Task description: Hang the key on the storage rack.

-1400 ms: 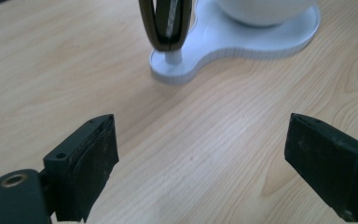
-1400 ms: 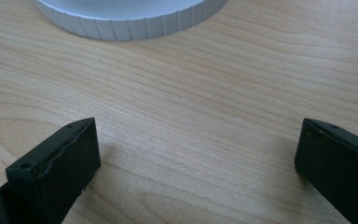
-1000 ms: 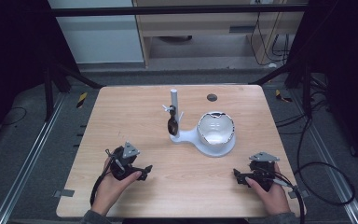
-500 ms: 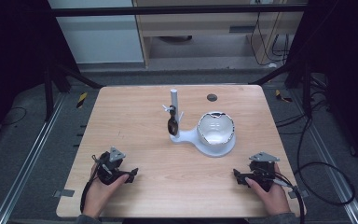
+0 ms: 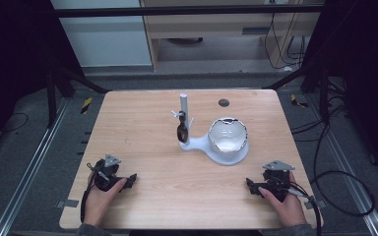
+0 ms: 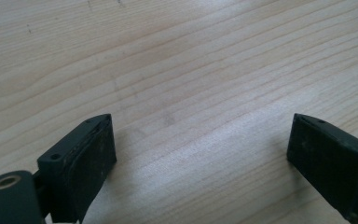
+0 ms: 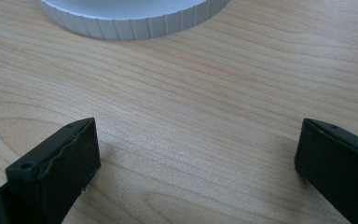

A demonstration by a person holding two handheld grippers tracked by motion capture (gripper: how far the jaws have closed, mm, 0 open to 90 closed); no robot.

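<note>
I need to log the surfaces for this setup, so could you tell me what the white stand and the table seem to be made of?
The white stand looks like matt plastic, possibly printed: the right gripper view shows its base edge with even vertical ridges and no gloss. The table looks like pale wood or a wood-look laminate; its long grain lines are plain in both gripper views, and its finish is smooth and low in sheen.

High view: fixed above the near edge of the table (image 5: 142,123), facing forward and down, far enough back to take in the whole top. Left gripper view: low and close over bare wood, looking along its own jaws. Right gripper view: equally close, facing the white stand (image 7: 135,21) (ribbed base edge at top). Shared with high view: tabletop and stand (image 5: 216,147).
</note>
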